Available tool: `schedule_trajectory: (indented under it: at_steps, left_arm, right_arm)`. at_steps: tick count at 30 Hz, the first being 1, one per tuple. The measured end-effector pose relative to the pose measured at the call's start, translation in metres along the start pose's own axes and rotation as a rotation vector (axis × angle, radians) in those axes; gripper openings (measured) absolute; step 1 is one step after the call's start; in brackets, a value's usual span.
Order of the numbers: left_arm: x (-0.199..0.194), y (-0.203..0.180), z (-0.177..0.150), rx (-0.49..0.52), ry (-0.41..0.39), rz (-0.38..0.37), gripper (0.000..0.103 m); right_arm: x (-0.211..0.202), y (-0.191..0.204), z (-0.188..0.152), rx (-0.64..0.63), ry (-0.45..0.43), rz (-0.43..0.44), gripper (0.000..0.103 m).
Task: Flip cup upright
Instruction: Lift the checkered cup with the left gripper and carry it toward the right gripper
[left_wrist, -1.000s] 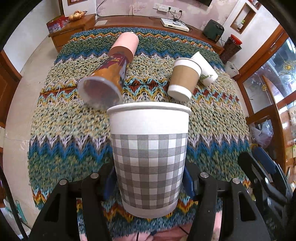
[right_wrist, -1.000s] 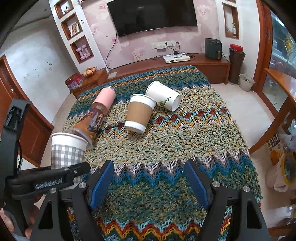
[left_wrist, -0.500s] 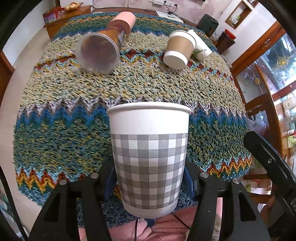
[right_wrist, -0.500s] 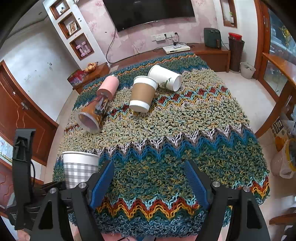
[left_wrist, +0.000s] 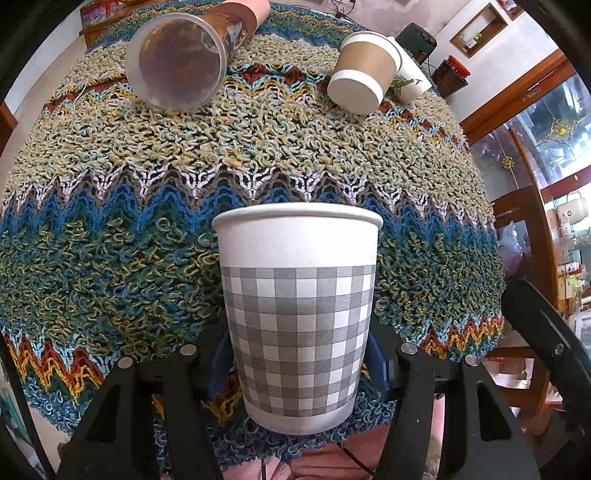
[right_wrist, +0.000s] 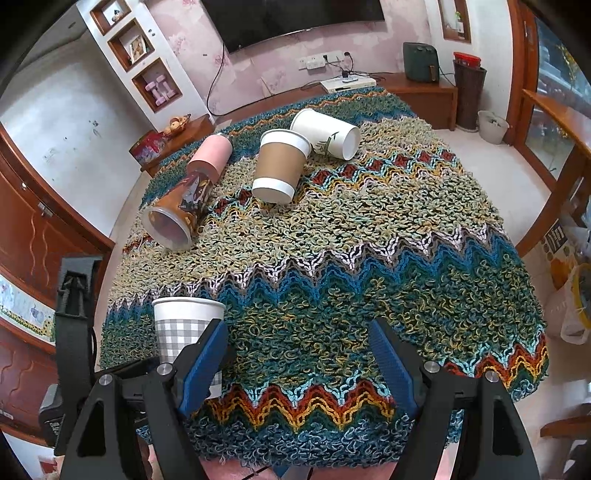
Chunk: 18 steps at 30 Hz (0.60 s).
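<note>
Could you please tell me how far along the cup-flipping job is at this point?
Done: the gingham cup is already rim-up. In hand: the left gripper is shut on it near the front edge of the knitted cloth; whether it is set down I cannot tell. Left: releasing it. The brown cup, white leaf cup and clear printed cup lie tipped over. The right gripper is open, empty.

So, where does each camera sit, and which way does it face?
Left wrist: on the left gripper, looking along its fingers at the upright checked cup it clamps, table beyond.
Right wrist: on the open right gripper, looking over the knitted cloth toward the TV wall; its blue pads show.
Shared: checked cup, three lying cups, pink bottle.
</note>
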<state>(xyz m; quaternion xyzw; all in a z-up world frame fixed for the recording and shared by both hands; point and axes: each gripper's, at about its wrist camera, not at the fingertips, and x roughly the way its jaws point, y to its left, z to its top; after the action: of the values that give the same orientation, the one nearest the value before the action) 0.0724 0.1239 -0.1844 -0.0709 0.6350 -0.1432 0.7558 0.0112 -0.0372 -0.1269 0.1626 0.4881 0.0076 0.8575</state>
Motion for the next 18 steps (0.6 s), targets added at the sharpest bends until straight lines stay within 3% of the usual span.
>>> schedule_trajectory:
  at_steps: [11,16,18]
  left_arm:
    - [0.015,-0.005,0.008,-0.008,0.007,0.008,0.065]
    - [0.021,-0.003,0.012,-0.032,0.012,-0.014,0.086]
    - [0.020,-0.005,0.013,-0.028,0.003,0.000,0.088]
  right_arm:
    - [0.014,-0.005,0.004,0.013,0.028,0.002,0.079]
    - [0.020,-0.008,0.005,0.021,0.040,0.001,0.079]
    - [0.021,-0.009,0.006,0.025,0.042,0.002,0.079]
